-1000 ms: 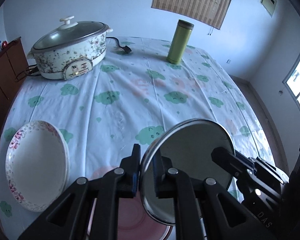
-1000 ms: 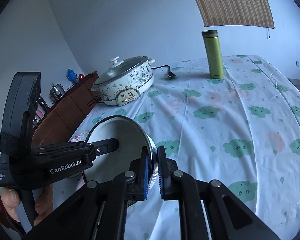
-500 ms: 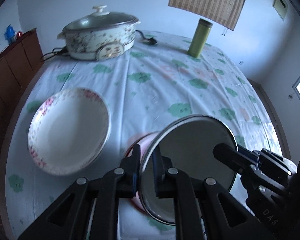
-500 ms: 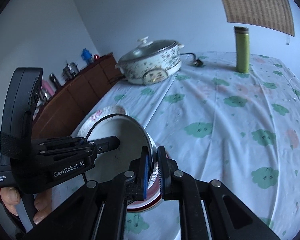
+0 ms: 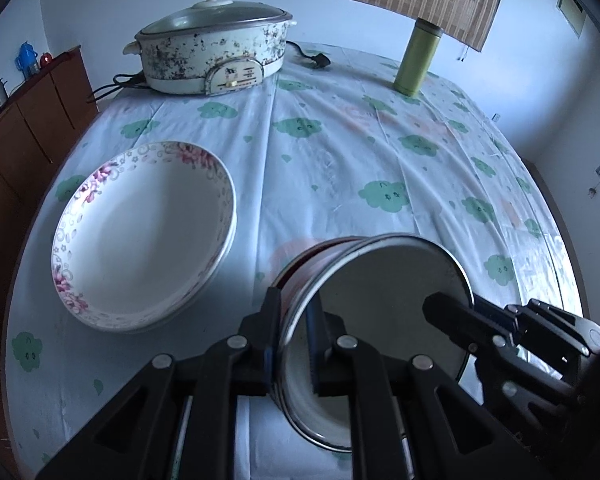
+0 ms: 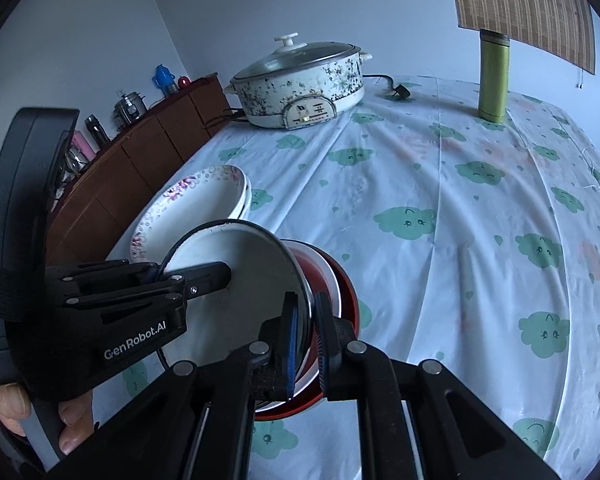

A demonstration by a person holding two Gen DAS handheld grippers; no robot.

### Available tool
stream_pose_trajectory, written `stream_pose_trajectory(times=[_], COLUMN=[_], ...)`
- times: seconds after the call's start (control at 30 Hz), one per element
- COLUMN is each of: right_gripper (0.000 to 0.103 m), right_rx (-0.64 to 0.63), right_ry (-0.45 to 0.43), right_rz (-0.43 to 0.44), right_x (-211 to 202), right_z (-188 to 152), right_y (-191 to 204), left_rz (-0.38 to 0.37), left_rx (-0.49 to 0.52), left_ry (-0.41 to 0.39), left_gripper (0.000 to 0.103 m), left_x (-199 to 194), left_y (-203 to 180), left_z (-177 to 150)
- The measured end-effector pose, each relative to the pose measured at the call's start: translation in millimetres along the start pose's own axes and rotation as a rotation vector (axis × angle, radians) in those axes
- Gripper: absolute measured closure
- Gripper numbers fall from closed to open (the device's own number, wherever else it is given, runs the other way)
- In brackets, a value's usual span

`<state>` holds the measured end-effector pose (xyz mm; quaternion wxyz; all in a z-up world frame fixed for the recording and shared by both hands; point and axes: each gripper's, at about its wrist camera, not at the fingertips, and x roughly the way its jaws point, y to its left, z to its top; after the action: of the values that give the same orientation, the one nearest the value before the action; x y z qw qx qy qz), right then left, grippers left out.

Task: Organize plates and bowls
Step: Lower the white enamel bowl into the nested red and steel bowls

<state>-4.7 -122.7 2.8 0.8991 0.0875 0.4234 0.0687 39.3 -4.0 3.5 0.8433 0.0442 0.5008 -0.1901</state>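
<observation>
Above the red-rimmed bowl (image 6: 340, 300), you carry an enamel bowl (image 5: 380, 300) tilted.
Left gripper (image 5: 294, 344) at nine o'clock and right gripper (image 6: 306, 336) at three both pinch its rim, likely steadying it for stacking.

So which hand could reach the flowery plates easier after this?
Probably the left. The left tongs and right tongs are both shut on the white bowl, on its rim, but the left ones grip the side nearest the flowery plates.
</observation>
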Motion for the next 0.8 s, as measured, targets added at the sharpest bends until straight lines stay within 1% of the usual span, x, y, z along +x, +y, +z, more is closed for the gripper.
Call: stream_pose_trajectory(times=[0.1,0.3,0.43,0.5,0.53,0.57,0.6,0.63,0.7,0.77,0.8], right_gripper=[0.093,0.093,0.093,0.093,0.093,0.093,0.093,0.093,0.093,0.093,0.093], right_rx=[-0.015,-0.002,0.019,0.014,0.018,0.024,0.025,0.021,0.017,0.026,0.03], right_ry=[0.011,0.031,0.061,0.075,0.079,0.081,0.084,0.087,0.092,0.094,0.09], right_rz=[-0.016,-0.009,0.015,0.02,0.023,0.024,0.021,0.019,0.021,0.032,0.037], right_x=[4,10,8,10,11,11,12,13,14,13,13], right_z=[0,1,5,7,8,9,9,10,11,12,13], right_y=[0,-7,-12,-12,-13,-13,-13,-13,-13,-15,-16], left_rz=[0.013,0.007,-0.005,-0.017,-0.026,-0.025,-0.016,-0.006,-0.002,-0.019,-0.026], left_rx=[0.01,0.009,0.002,-0.011,-0.015,-0.015,-0.014,-0.012,-0.011,-0.022,-0.031], left_ry=[-0.001,0.004,0.01,0.011,0.011,0.009,0.006,-0.002,-0.026,-0.049,-0.065], left_gripper=[0.093,0.093,0.092,0.087,0.086,0.084,0.076,0.071,0.051,0.045,0.043], left_x=[2,4,6,7,7,6,5,4,-1,-8,-12], left_y=[-3,-4,-3,-1,0,0,-1,-1,1,4,7], left_z=[2,8,9,10,11,11,12,12,14,16,18])
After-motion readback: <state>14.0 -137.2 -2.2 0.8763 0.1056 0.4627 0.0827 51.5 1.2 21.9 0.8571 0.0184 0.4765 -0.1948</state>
